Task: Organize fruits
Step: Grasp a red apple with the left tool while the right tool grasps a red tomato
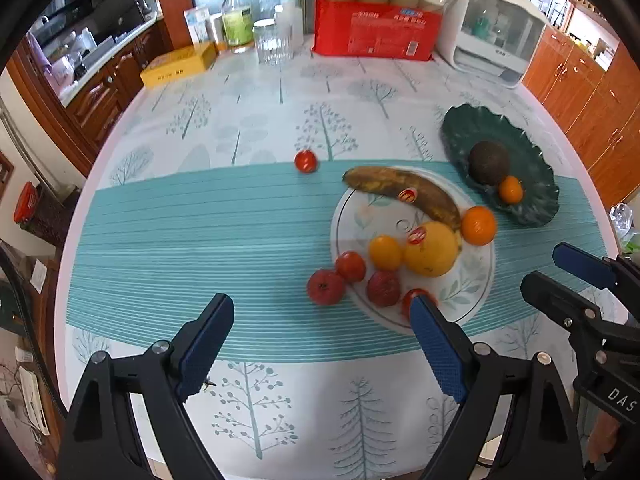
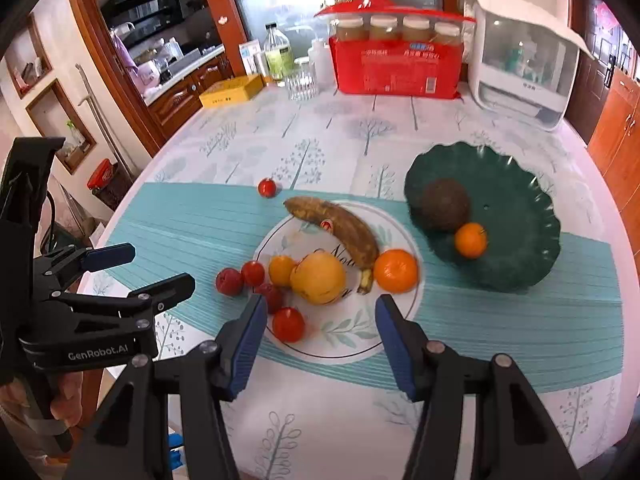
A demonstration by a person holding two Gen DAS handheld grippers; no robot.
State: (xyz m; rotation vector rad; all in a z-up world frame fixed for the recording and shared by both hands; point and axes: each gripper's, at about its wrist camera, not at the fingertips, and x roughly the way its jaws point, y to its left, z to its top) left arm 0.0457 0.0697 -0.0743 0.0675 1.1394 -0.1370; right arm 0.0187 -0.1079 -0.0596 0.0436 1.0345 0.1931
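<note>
A white plate [image 2: 352,344] on the teal runner holds a browned banana [image 2: 340,224], a big yellow fruit [image 2: 318,278], a small orange one [image 2: 282,270] and several small red fruits [image 2: 288,324]. An orange [image 2: 396,270] rests at the plate's right rim. A dark green leaf-shaped dish [image 2: 516,216] to the right carries a dark brown round fruit [image 2: 446,204] and a small orange [image 2: 470,240]. One red fruit [image 2: 267,187] lies alone on the cloth. My right gripper [image 2: 320,316] hangs open over the plate's near side, holding nothing. My left gripper [image 1: 320,316] is wide open, empty, left of the plate [image 1: 472,280].
At the table's far edge stand a red pack of jars [image 2: 396,68], a white appliance [image 2: 524,68], a clear glass [image 2: 301,80], bottles and a yellow box [image 2: 232,90]. Wooden cabinets flank both sides. Bare cloth lies left of the plate and at the near edge.
</note>
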